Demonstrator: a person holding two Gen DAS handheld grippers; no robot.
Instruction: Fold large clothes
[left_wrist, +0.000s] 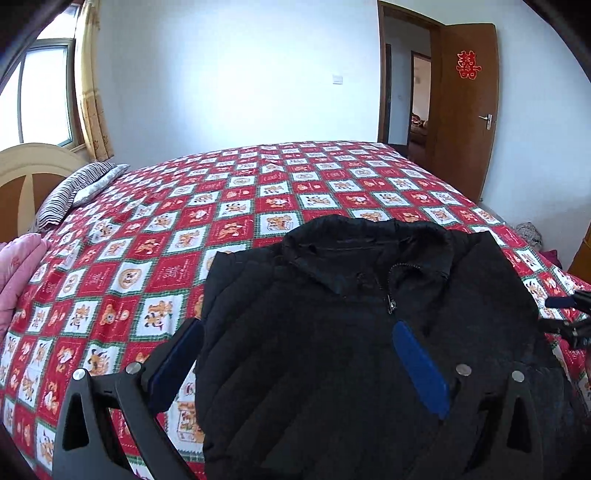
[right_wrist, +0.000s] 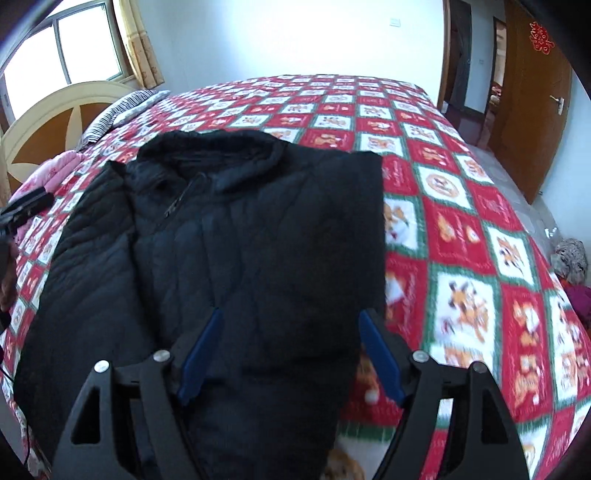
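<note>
A black padded jacket (left_wrist: 351, 332) lies front-up on the bed (left_wrist: 155, 258), collar toward the far side and zip partly closed. Its sides look already turned in, so the outline is a narrow rectangle; I judge the sleeve folds done and the lengthwise fold, hem to collar, as the step in hand.

The left hand-held gripper (left_wrist: 295, 365) hangs over the jacket's left half with its blue pads spread wide and nothing pinched. The right hand-held gripper (right_wrist: 291, 354) hangs over the right half, jaws spread wide with only loose fabric below them, not pressed.

The next move likely calls for both to reach the near hem, which lies below the frame in both views, and pinch a corner each.

The jacket's right edge (right_wrist: 380, 229) runs straight, with open bedspread beyond. To the left lie a striped pillow (left_wrist: 74, 192) and a pink quilt (left_wrist: 22, 266), well apart. The far bed is free for carrying the hem forward.
</note>
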